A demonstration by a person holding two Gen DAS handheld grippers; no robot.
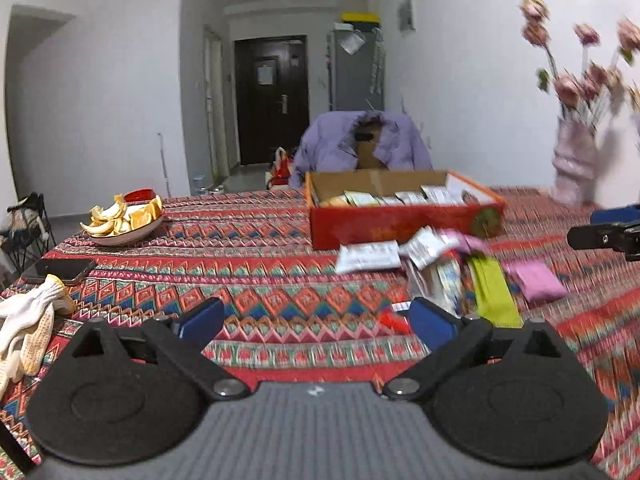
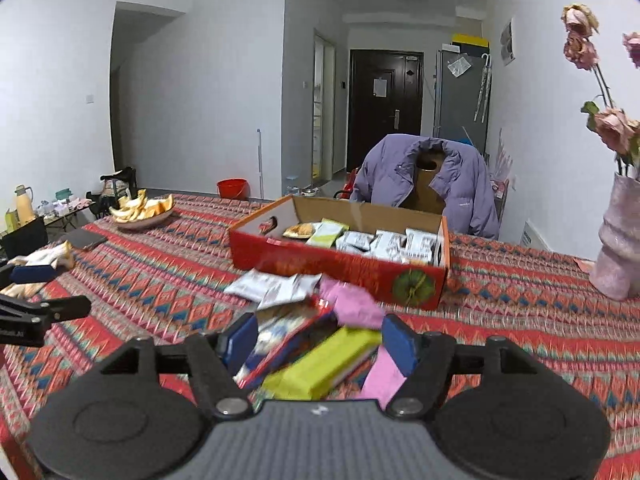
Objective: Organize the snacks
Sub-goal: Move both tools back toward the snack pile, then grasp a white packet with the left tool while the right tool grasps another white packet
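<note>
A red cardboard box [image 1: 400, 228] [image 2: 340, 270] stands open on the patterned tablecloth, with several snack packets [image 2: 384, 244] lying inside. In front of it is a loose pile: a white packet [image 1: 368, 256], a green packet [image 1: 494, 296] [image 2: 328, 364] and a pink packet [image 1: 534, 280] [image 2: 352, 304]. My left gripper [image 1: 316, 320] hovers open over bare cloth to the left of the pile, nothing between its fingers. My right gripper [image 2: 320, 342] is open right over the pile. The green packet lies between its blue pads [image 2: 400, 344], which do not press on it.
A plate [image 1: 120, 238] of fruit peel, a dark phone [image 1: 60, 270] and white gloves [image 1: 28, 320] lie at the table's left. A pink vase [image 2: 618, 248] with flowers stands at the far right. A chair with a purple jacket [image 2: 432, 184] is behind the box.
</note>
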